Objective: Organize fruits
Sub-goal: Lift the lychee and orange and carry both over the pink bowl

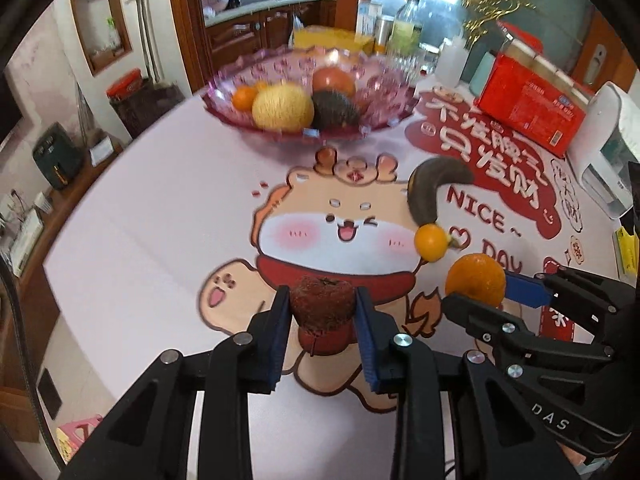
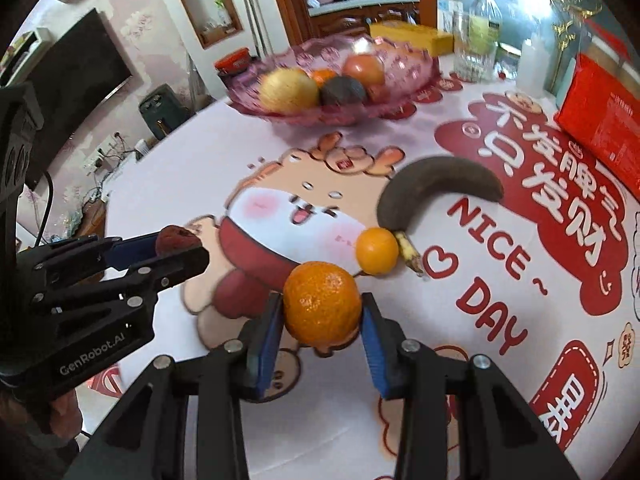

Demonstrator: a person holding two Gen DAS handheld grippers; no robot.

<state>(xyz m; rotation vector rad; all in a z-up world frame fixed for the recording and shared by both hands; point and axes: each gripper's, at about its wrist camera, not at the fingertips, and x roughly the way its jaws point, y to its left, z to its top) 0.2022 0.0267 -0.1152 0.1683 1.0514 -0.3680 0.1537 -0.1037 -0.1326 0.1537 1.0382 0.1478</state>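
Observation:
My left gripper is shut on a dark red wrinkled fruit, held just above the tablecloth; it also shows in the right wrist view. My right gripper is shut on a large orange, seen from the left wrist view too. A small orange and a blackened banana lie on the cloth just beyond. The pink glass fruit bowl at the table's far side holds a yellow fruit, an avocado, a red fruit and small oranges.
A red box and a white appliance stand at the right. Bottles, a glass and a yellow box stand behind the bowl. The table carries a cartoon-printed cloth; its left edge drops to the room floor.

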